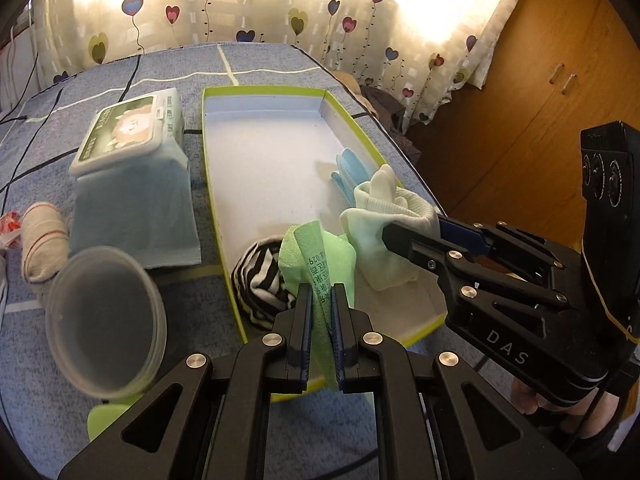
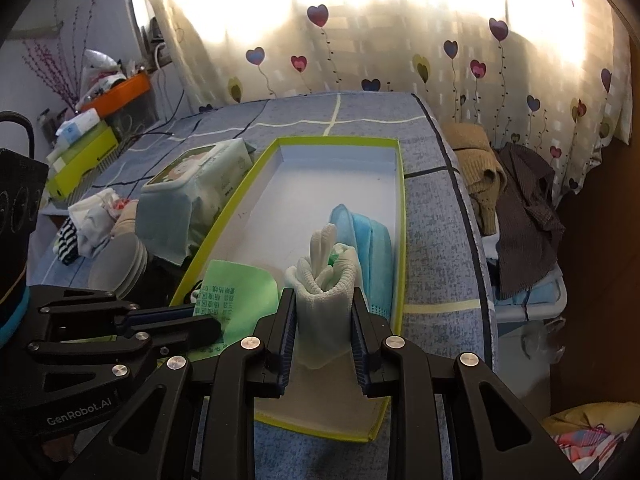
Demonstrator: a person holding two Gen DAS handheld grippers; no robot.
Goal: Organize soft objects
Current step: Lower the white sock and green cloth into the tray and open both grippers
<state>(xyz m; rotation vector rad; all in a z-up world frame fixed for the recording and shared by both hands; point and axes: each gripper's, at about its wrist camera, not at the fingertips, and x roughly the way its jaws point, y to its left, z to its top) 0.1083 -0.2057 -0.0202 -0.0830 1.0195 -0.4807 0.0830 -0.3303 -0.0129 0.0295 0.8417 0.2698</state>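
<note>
Placing is the step in hand: the left claw (image 1: pixel 322 320) pinches the green cloth (image 1: pixel 320 256) and the right claw (image 2: pixel 324 324) clamps the white glove bundle (image 2: pixel 326 280) over the box (image 1: pixel 208 152) on the bed, so the next move calls for lowering and releasing inside.

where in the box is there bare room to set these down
Free: the box floor's far half, from the blue masks to the far wall. Crowded: the near end, with the striped roll, green cloth and white glove.
</note>
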